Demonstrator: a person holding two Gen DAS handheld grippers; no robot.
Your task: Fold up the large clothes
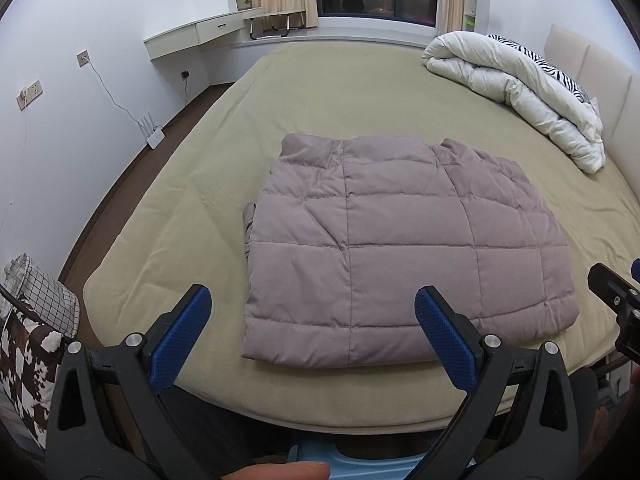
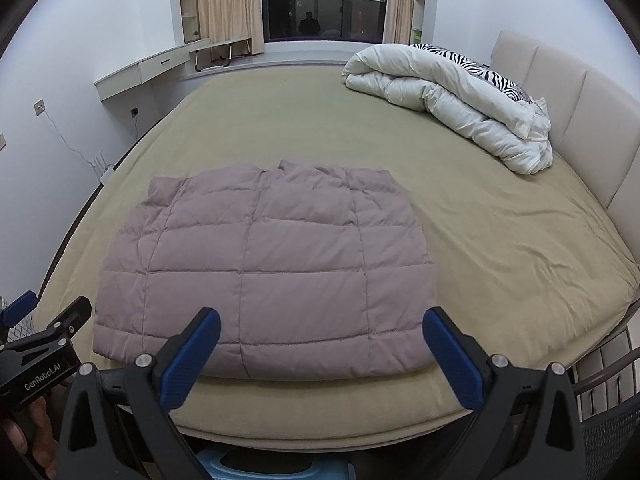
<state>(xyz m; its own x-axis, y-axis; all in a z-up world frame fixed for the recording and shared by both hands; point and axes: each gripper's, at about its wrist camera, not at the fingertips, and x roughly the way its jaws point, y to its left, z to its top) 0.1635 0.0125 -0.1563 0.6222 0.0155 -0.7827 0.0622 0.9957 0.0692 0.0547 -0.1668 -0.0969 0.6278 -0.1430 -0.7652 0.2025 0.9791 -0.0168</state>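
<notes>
A mauve quilted down jacket (image 1: 392, 248) lies folded into a flat rectangle on the olive bed (image 1: 200, 200), near its front edge. It also shows in the right wrist view (image 2: 264, 276). My left gripper (image 1: 312, 300) is open and empty, held above the bed's front edge just short of the jacket. My right gripper (image 2: 322, 320) is open and empty, also just short of the jacket's near edge. The right gripper shows at the right edge of the left wrist view (image 1: 616, 300), and the left gripper at the left edge of the right wrist view (image 2: 48, 328).
A rolled white duvet (image 1: 520, 92) with a zebra-print pillow (image 1: 556, 68) lies at the bed's far right by the beige headboard (image 2: 560, 92). A patterned cushion (image 1: 28, 336) sits at the left. A router (image 1: 154, 136) stands on the floor by the wall. A blue stool (image 2: 224, 468) is below.
</notes>
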